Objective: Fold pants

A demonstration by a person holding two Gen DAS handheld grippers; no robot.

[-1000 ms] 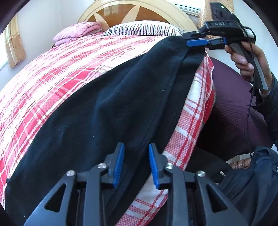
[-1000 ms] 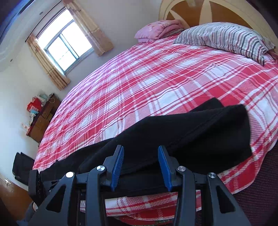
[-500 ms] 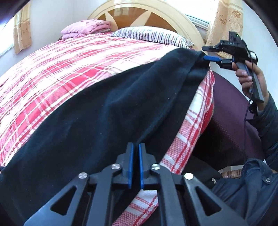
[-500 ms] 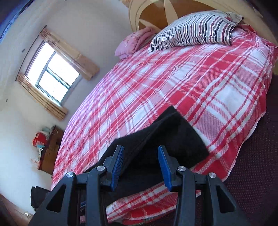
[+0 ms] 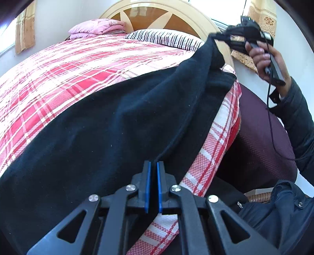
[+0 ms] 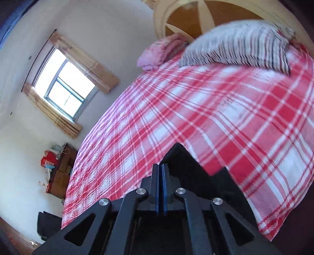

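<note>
Black pants (image 5: pixel 102 127) lie along the near edge of the red plaid bed (image 5: pixel 58 68). My left gripper (image 5: pixel 153 163) is shut on the pants' near seam edge, low in the left wrist view. At the top right, a hand (image 5: pixel 263 55) holds my right gripper (image 5: pixel 214 35), which is shut on the far end of the pants and holds it raised off the bed. The cloth runs taut between the two grippers. In the right wrist view the right gripper (image 6: pixel 161 166) pinches a black peak of the pants (image 6: pixel 186 162) above the bedspread (image 6: pixel 196 107).
A striped pillow (image 5: pixel 166 38) and a folded pink blanket (image 5: pixel 96 27) sit by the wooden headboard (image 5: pixel 157 17). A dark maroon cushion (image 5: pixel 261 137) lies to the right of the bed. A window (image 6: pixel 64 88) and cluttered boxes (image 6: pixel 58 172) are across the room.
Both grippers have shut on the pants, the left first. The right gripper has risen with the far end, pulling it up off the bed.
</note>
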